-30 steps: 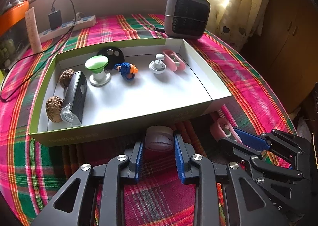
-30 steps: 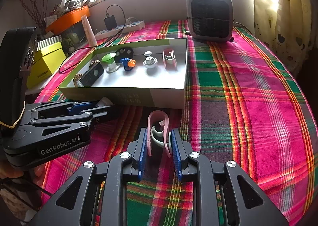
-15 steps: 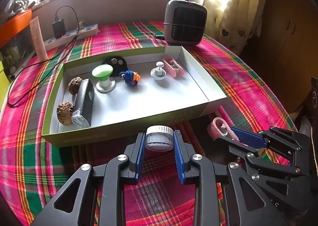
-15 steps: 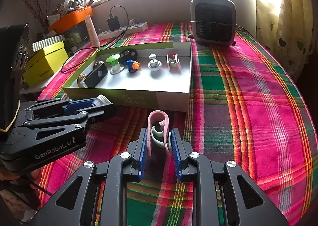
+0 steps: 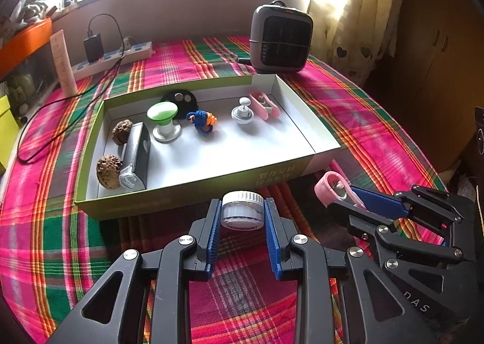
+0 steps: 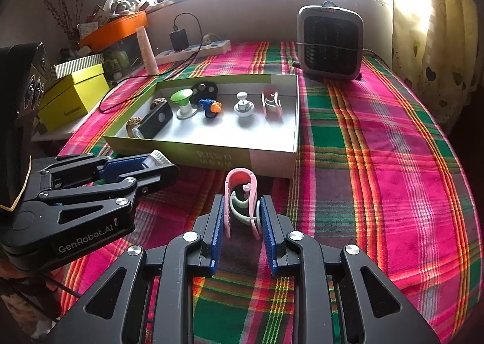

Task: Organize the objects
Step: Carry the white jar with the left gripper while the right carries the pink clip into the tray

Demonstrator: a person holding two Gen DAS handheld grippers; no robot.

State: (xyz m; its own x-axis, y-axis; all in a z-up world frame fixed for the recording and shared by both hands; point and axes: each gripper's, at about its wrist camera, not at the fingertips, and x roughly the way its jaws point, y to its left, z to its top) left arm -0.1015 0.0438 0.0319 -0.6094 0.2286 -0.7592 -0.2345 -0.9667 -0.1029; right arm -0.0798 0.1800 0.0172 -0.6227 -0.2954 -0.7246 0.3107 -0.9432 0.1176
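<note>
Jaws of the left gripper [image 5: 243,213] are clamped on a small jar [image 5: 242,212] with a white ribbed lid, holding it just above the plaid cloth [image 5: 45,241] that covers the bench, close to the near wall of the green box [image 5: 193,193]. Jaws of the right gripper [image 6: 242,214] are closed on a pink clip [image 6: 241,199], which stands upright between the blue pads, also just short of the box's near wall. Both tools sit side by side, the left one to the left, the right one to the right, each showing in the other's camera.

Inside the box, along its left side, lie two walnuts [image 5: 109,166] and a dark grey gadget [image 5: 136,156]. Further right stand a green-topped knob [image 5: 163,121], a black round disc [image 5: 179,99] against the far wall, a blue and orange knitted toy [image 5: 203,121], a white knob [image 5: 243,111] and a second pink clip [image 5: 263,104] nearest the right wall.

Beyond the box, a grey heater [image 5: 280,38] sits at the far right, and a power strip [image 5: 115,56] with a charger plugged in lies at the far left
</note>
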